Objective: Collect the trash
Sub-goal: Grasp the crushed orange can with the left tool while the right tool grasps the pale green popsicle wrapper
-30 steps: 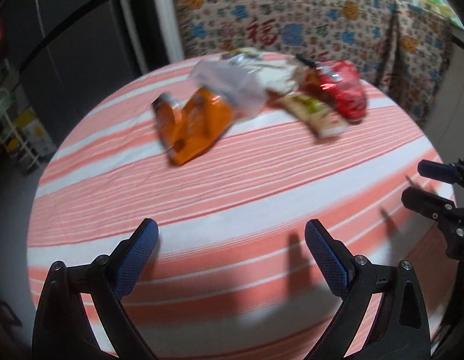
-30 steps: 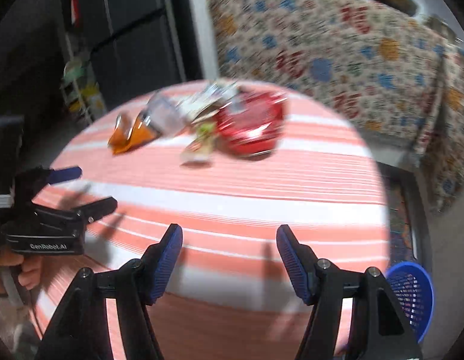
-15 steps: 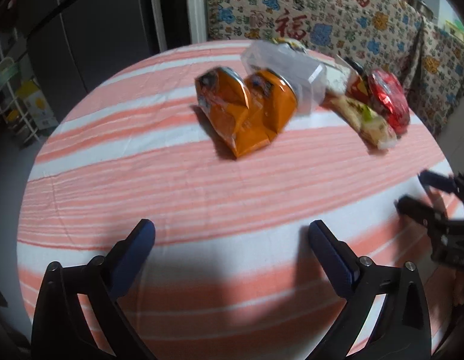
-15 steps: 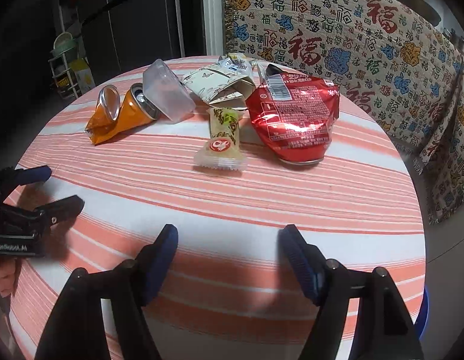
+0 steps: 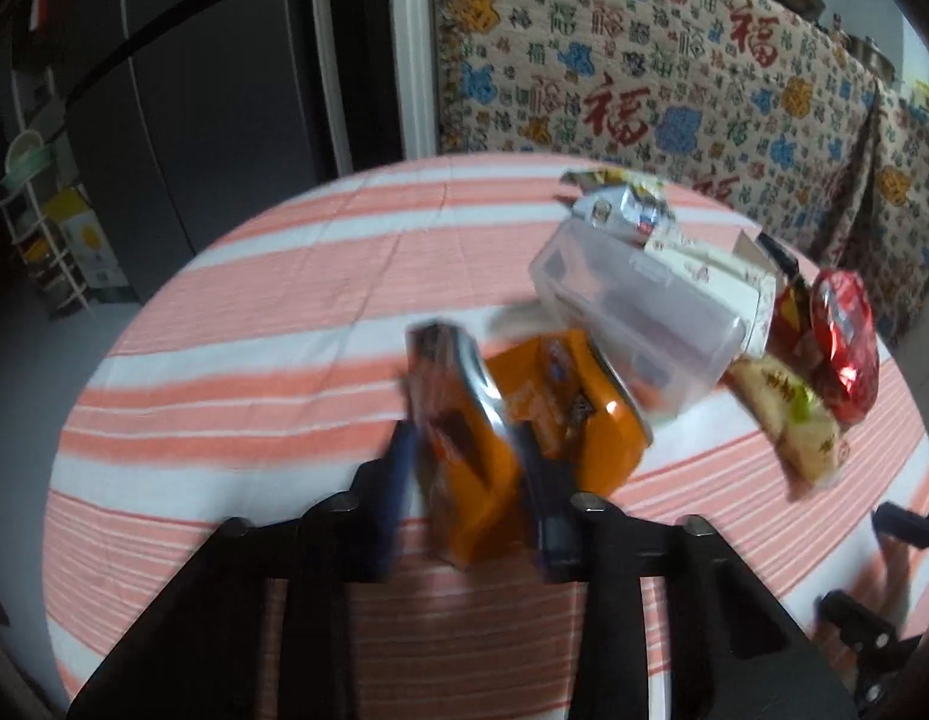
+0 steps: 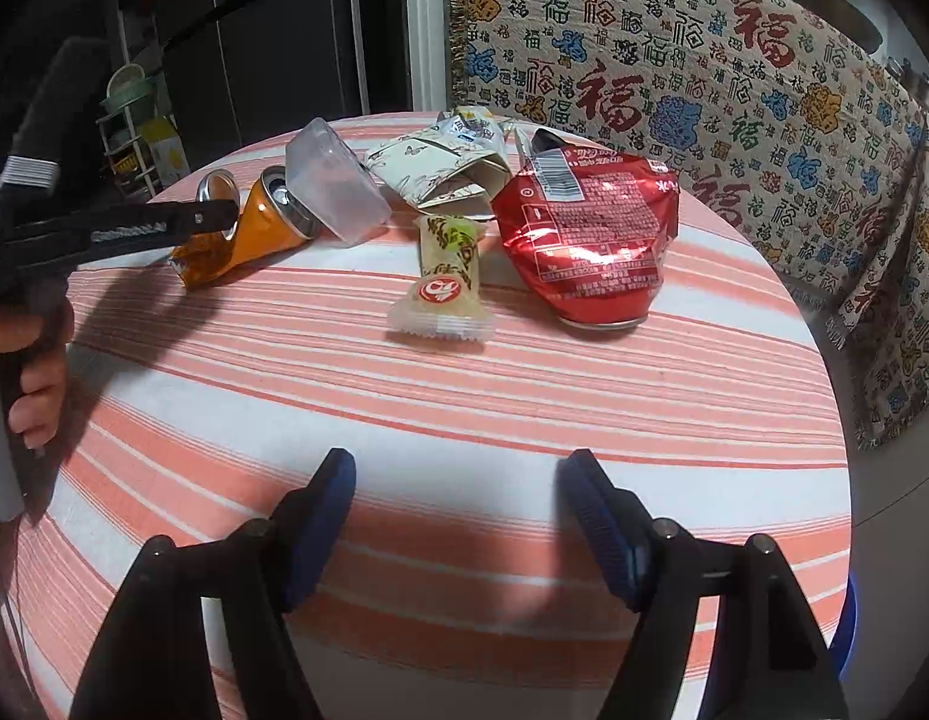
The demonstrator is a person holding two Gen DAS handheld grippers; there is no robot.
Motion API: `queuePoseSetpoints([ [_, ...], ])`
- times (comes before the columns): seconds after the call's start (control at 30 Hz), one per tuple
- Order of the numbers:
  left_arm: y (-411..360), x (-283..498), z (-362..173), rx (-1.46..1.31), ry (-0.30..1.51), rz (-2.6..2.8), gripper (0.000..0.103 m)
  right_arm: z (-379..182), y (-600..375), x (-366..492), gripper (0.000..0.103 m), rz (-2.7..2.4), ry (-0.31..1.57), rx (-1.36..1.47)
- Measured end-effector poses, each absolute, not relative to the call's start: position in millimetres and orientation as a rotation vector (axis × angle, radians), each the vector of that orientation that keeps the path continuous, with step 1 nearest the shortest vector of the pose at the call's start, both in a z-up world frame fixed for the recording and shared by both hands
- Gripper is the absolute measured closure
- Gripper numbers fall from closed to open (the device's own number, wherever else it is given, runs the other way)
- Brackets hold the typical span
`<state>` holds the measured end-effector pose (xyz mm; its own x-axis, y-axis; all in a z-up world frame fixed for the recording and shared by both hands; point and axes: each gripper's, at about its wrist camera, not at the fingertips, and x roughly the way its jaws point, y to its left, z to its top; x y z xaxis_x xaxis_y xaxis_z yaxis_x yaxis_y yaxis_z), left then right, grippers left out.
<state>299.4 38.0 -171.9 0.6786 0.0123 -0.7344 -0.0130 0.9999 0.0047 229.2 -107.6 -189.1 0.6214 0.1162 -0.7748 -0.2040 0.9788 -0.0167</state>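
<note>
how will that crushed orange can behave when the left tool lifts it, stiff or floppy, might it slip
The crushed orange can is folded nearly flat, so it is probably light and fairly stiff, though it may crumple further. The left tool has closed around one folded half, and the shiny metal could slip or pivot. The clear plastic tub appears to lean on it and may shift.

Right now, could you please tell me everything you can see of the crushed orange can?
The crushed orange can is a thin metal drinks can, folded in the middle so both silvery ends face upward. It lies on the striped tablecloth at the left end of the trash pile, with the clear plastic box leaning against it. The left gripper has closed its blue-padded fingers on one folded half; that view is blurred. The label print is unreadable.
</note>
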Motion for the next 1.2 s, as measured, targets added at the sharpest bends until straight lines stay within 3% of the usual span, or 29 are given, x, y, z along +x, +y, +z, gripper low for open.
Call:
queuePoseSetpoints([
  [0.23,59,253,-168,-0.006,0.826,-0.132,0.079,-183,-127,231,0.030,0.251,0.847,0.039],
  [0.5,62,194,-168,0.015,0.853,-0.296,0.079,-172,-95,278,0.034,0.248,0.886,0.008],
  [0.57,60,190,-169,0.021,0.848,-0.294,0.078,-176,-93,292,0.070,0.225,0.914,0.026],
  [0.67,58,187,-170,0.018,0.841,-0.275,0.076,-180,-96,293,0.073,0.232,0.936,0.074],
  [0.9,55,190,-170,0.001,0.839,-0.255,0.059,-178,-108,235,0.073,0.321,0.976,0.059],
  [0.97,54,190,-169,0.002,0.837,-0.256,0.058,-178,-115,223,0.068,0.326,0.985,0.067],
  [1.03,53,190,-169,0.006,0.835,-0.256,0.058,-177,-119,220,0.053,0.327,0.994,0.075],
  [1.2,50,190,-163,0.009,0.829,-0.263,0.053,-167,-115,228,0.052,0.334,0.996,0.012],
])
